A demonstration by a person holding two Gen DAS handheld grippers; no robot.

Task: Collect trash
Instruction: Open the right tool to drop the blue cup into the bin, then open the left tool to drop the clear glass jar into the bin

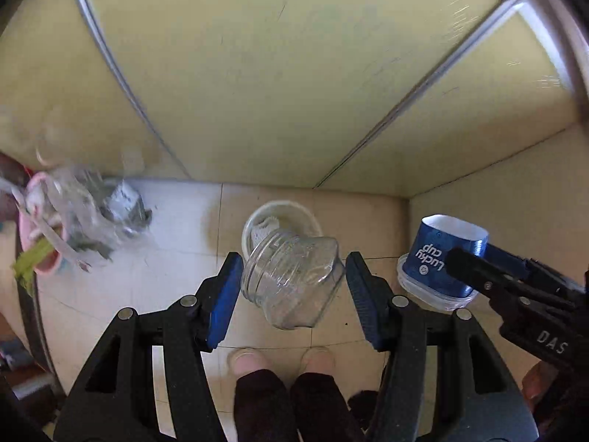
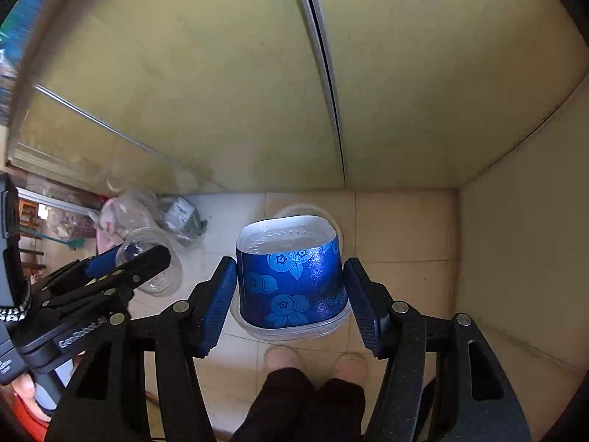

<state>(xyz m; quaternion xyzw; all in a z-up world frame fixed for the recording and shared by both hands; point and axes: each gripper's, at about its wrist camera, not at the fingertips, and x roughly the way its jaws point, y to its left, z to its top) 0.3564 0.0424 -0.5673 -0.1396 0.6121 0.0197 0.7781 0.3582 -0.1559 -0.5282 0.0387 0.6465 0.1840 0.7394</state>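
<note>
Bottom centre of both wrist views: person's dark trouser legs and pale shoes [image 1: 254, 361] on the tiled floor [image 1: 176, 294], so both tools point steeply down, likely lining up a drop. Left gripper [image 1: 292, 287] is clamped on a clear glass jar [image 1: 291, 280], blue ribbed pads against its sides; jar is tilted, threaded mouth toward upper left, smooth and rigid, so a side pinch is enough. Right gripper [image 2: 291, 287] is clamped on a blue tub [image 2: 291, 276] with a blueberry print, rounded-square, glossy thin wall, open mouth facing up-frame, its clear plastic lid or base [image 2: 291, 328] toward the camera; the left view shows "Lucky cup" lettering on it. Thin plastic will flex, so I'd judge the squeeze is kept light. Just beyond both items, mid-frame: a round pale container [image 1: 281, 221] on the floor with something white inside, probably the bin. Left of it, a heap of clear crumpled bags and grey scraps [image 1: 92, 221], blurred. Farthest: yellowish cabinet doors [image 1: 257, 73] with metal edge strips.
</note>
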